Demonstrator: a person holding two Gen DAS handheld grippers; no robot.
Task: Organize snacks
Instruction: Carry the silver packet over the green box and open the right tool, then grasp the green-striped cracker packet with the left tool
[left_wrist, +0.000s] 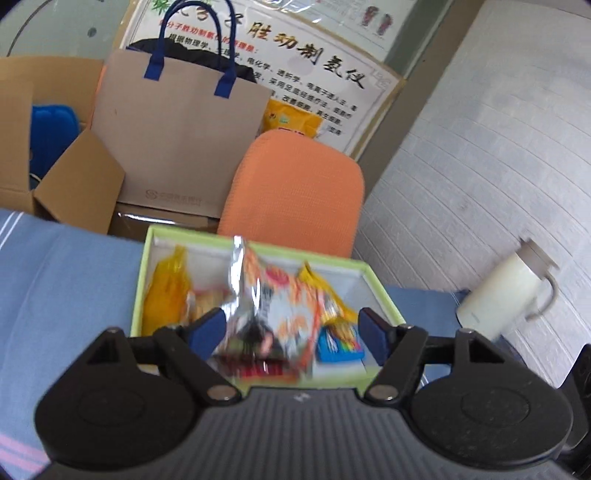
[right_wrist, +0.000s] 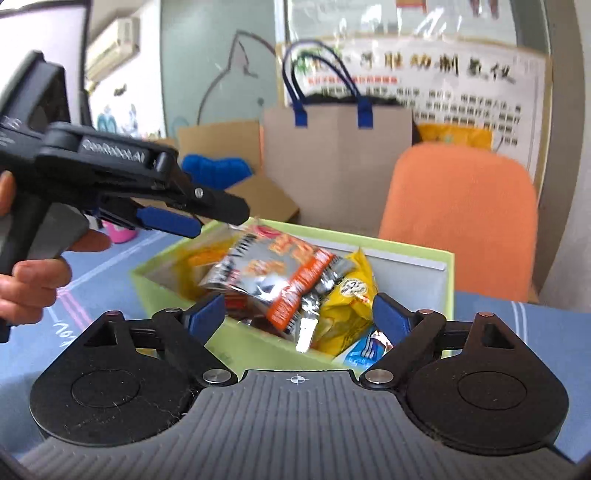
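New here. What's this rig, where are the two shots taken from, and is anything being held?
No robot: a person holds a two-finger hand tool in each hand, each with a fisheye camera looking along its jaws. One picture looks out from the left gripper, the other from the right gripper, which also shows the left tool and the person's hand from the side. Both point at a green box of snacks on a blue tablecloth. A silver-and-orange snack packet sits on top of the pile, with a yellow packet beside it. Both pairs of jaws stand open; neither clearly grips anything. An orange chair stands behind.
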